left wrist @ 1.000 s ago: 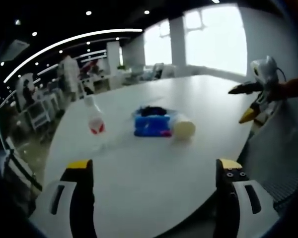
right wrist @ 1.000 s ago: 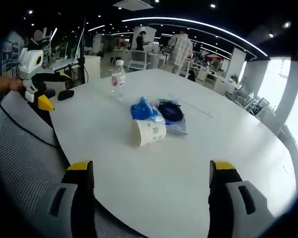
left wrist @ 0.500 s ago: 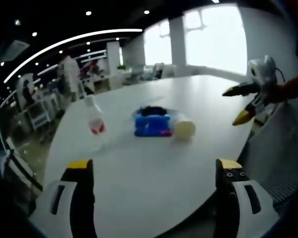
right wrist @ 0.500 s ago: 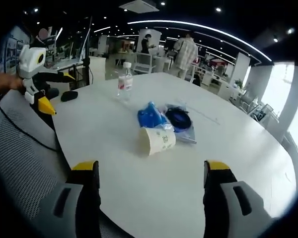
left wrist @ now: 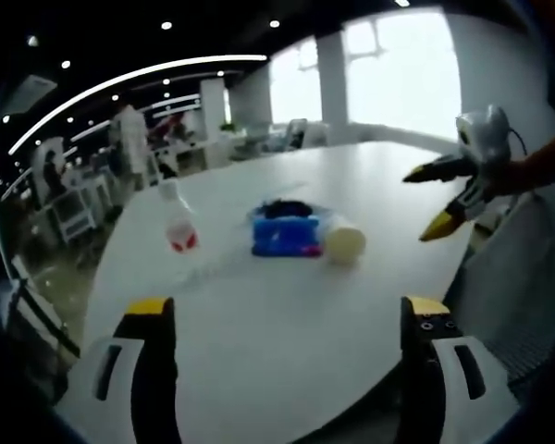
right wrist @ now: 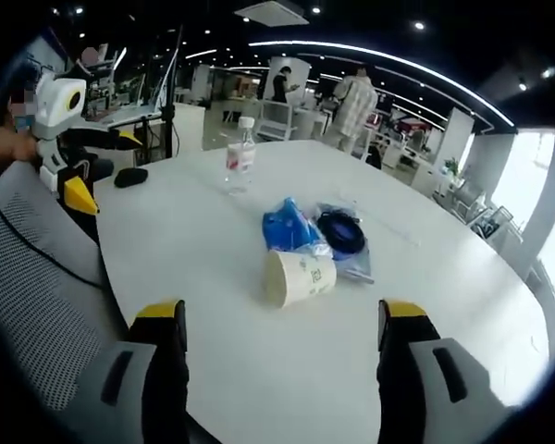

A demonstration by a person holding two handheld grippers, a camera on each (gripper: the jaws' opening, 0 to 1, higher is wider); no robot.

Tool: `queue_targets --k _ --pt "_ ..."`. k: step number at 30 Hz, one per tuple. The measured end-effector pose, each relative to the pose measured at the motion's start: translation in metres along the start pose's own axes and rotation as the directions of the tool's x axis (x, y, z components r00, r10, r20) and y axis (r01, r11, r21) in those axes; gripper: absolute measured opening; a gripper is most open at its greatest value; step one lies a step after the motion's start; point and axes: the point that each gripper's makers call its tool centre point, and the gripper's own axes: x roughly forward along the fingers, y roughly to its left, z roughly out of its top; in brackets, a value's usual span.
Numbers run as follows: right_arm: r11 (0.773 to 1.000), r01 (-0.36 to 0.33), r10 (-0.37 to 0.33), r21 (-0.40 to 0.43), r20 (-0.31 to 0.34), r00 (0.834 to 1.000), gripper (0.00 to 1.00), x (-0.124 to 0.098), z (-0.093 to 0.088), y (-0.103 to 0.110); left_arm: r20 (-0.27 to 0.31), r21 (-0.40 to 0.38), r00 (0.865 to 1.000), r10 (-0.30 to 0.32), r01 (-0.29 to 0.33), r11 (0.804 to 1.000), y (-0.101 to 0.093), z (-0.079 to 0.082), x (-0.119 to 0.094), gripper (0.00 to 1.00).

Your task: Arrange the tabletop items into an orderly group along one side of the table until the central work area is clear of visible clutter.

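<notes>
An open-plan office is stretching away behind everything, with curved ceiling light strips, bright windows and people standing among far desks. The white surface (right wrist: pixel 213 268) is taking up most of both views, and a grey mesh chair back (right wrist: pixel 28 277) is sitting against its near edge in the right gripper view. The clutter is lying in a loose cluster near the middle of the surface: a blue crumpled bag (right wrist: pixel 289 228) is touching a dark round item (right wrist: pixel 340 231) resting on a clear plastic sheet, and a paper cup (right wrist: pixel 299 277) is lying on its side just beside them, its mouth facing the camera. A clear water bottle (right wrist: pixel 240 156) with a red label is standing upright, well apart from the cluster, and a small dark object (right wrist: pixel 129 176) is lying near the surface's edge. The left gripper (left wrist: pixel 282 319) is hovering with its jaws apart and nothing between them; the right gripper (right wrist: pixel 277 324) is doing the same. Compared with a second ago, the right gripper view is showing the cup and bag larger and lower, so that camera has been drawing nearer, while in the left gripper view the right gripper has been edging in over the surface toward the cluster.
</notes>
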Motion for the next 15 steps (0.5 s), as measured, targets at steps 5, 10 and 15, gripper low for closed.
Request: queue_targets --k 5,10,15 --pt "1.000 0.002 -0.002 -0.003 -0.001 1.000 0.84 0.007 0.001 -0.002 -0.002 0.006 1.000 -0.017 0.017 1.000 -0.004 0.000 0.001 0.98" --pt "1.000 0.007 -0.007 0.002 0.003 1.000 0.82 0.014 0.002 -0.006 0.004 0.010 1.000 -0.020 0.020 1.000 -0.004 0.001 0.001 0.99" --pt "1.000 0.015 -0.015 -0.007 -0.003 1.000 0.80 0.021 -0.001 -0.009 0.004 0.012 1.000 -0.023 0.023 1.000 -0.005 0.001 0.001 0.99"
